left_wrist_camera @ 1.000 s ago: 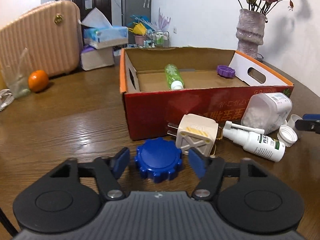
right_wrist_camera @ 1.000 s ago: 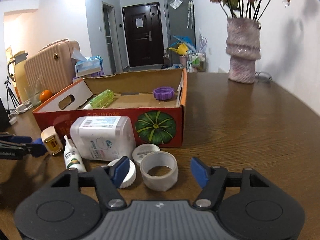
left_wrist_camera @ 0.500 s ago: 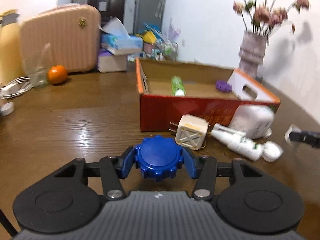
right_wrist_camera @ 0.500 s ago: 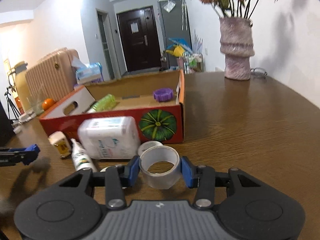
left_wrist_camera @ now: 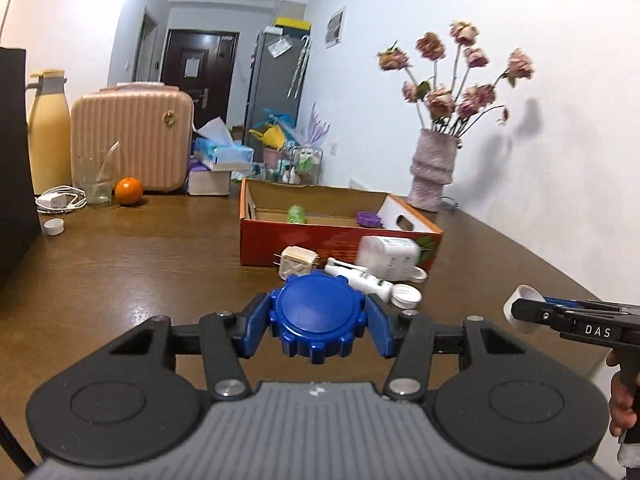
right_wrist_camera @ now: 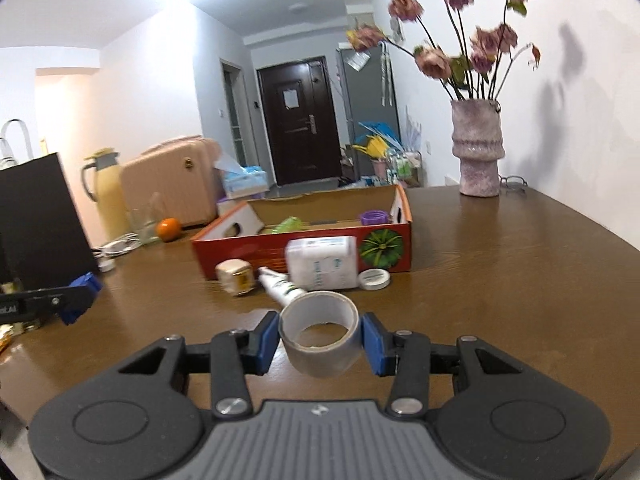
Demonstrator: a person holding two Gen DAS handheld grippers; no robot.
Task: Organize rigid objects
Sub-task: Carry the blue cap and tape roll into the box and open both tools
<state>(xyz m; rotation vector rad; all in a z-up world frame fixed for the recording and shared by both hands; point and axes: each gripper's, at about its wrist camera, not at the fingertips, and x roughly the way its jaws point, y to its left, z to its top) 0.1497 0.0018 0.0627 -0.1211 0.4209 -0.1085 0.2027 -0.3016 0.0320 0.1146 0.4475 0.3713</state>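
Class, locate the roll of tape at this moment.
In the right wrist view, the roll of tape sits low and central, clamped in the right gripper, nearer the camera than the spray bottle.

White capital letters "DAS" stand on the side of the black right claw [left_wrist_camera: 524, 314] where it reaches in from the right edge of the left wrist view. The white rectangular plastic container [right_wrist_camera: 322, 262] and the small white spray bottle [right_wrist_camera: 282, 286] carry printed labels, too blurred to read.
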